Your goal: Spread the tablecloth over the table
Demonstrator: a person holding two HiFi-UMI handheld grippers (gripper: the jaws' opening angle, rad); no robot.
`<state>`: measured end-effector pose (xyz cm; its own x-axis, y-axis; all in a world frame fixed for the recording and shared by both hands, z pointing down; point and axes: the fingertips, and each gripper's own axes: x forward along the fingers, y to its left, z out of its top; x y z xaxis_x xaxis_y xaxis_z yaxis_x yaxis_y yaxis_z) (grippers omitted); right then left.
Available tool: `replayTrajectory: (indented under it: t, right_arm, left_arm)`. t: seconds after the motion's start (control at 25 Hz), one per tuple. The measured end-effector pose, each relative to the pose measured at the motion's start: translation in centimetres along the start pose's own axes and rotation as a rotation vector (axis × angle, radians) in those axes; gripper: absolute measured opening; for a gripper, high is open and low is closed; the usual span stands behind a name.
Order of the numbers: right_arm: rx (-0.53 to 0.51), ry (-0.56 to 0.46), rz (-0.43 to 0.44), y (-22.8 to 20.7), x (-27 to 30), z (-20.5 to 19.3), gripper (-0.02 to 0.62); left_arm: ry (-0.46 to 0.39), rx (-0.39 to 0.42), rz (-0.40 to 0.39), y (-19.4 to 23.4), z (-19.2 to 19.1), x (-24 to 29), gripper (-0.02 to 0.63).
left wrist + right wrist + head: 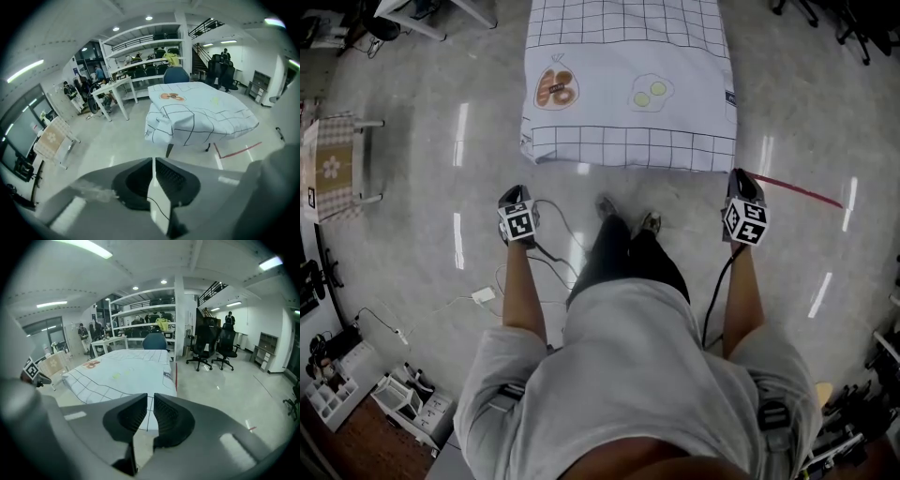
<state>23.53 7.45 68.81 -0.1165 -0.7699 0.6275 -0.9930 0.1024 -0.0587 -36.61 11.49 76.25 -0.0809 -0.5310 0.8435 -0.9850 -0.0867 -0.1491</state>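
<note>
The white tablecloth [628, 84], with a black grid and food pictures, lies draped over the table straight ahead, its near hem hanging down. It also shows in the left gripper view as the tablecloth [197, 115] and in the right gripper view as the tablecloth [122, 373]. One dark table leg [168, 150] shows below the hem. My left gripper [515, 192] [153, 161] is off the near left corner, shut and holding nothing. My right gripper [742, 176] [150, 399] hovers just off the near right corner, jaws together with only a narrow slit, nothing between them.
A small rack with a checked cloth [333, 164] stands at the far left. A red tape line [797, 190] runs along the floor at right. Cables and a power strip [483, 295] lie by my left leg. Office chairs [220, 345] and white desks [115, 89] stand beyond the table.
</note>
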Motion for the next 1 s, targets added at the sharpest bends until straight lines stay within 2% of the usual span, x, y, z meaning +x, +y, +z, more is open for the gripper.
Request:
replayTrajectory:
  t: [0.32,0.48,0.64,0.8,1.0]
  right_arm:
    - [-0.019,-0.066,0.112,3.6,0.3,3.7,0.026]
    - [-0.092,-0.131,0.223,10.4,1.6,7.6,0.008]
    - [-0.138,-0.133,0.325,18.9,3.9,9.4,0.008]
    - [-0.193,-0.088,0.378,26.9,7.1,10.4,0.008]
    - [-0.22,-0.011,0.342,32.4,8.5,11.4,0.008]
  left_arm:
    - [-0.082,-0.03,0.007,-0.2,2.1,-2.2,0.04]
    - [-0.151,0.0,-0.01,0.0,4.1,-2.6,0.04]
    - [-0.162,0.01,-0.054,0.8,5.2,0.4,0.04]
    - [-0.123,0.001,-0.157,3.2,6.5,6.0,0.041]
    - [-0.063,-0.046,-0.399,3.3,8.3,12.0,0.155]
